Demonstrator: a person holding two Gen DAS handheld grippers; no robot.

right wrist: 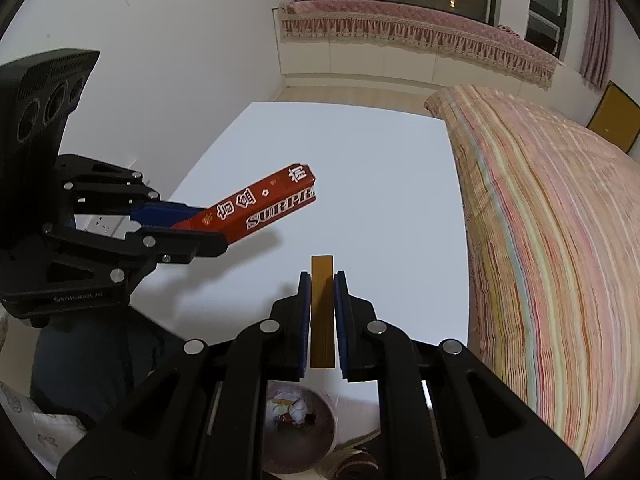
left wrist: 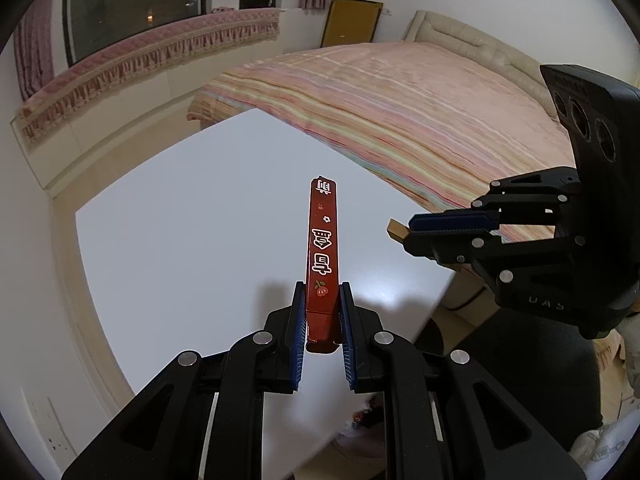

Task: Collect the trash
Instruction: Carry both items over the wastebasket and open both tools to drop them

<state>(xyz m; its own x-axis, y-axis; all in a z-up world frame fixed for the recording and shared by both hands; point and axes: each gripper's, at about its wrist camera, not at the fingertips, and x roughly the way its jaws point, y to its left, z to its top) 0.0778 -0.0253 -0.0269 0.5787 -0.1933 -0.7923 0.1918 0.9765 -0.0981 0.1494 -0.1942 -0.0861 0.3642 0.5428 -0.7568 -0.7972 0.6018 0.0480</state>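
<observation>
Left gripper (left wrist: 322,304) clamps red box (right wrist: 260,206) reading "SURPR".

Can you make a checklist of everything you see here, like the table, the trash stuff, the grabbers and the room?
Surface: white table, nothing lying on the part in view.
Job's things: red box held in the air over the table; yellow-brown box also held up; bin on the floor below the table edge, with crumpled scraps inside.
Clutter: something dark on the floor by the bin, too blurred to name.
Grippers: left gripper shut on the red box; right gripper shut on the yellow-brown box.
Cables: nothing seen.
Surroundings: bed with a striped cover beside the table; window seat with a pink fringed cushion; wall socket.
</observation>
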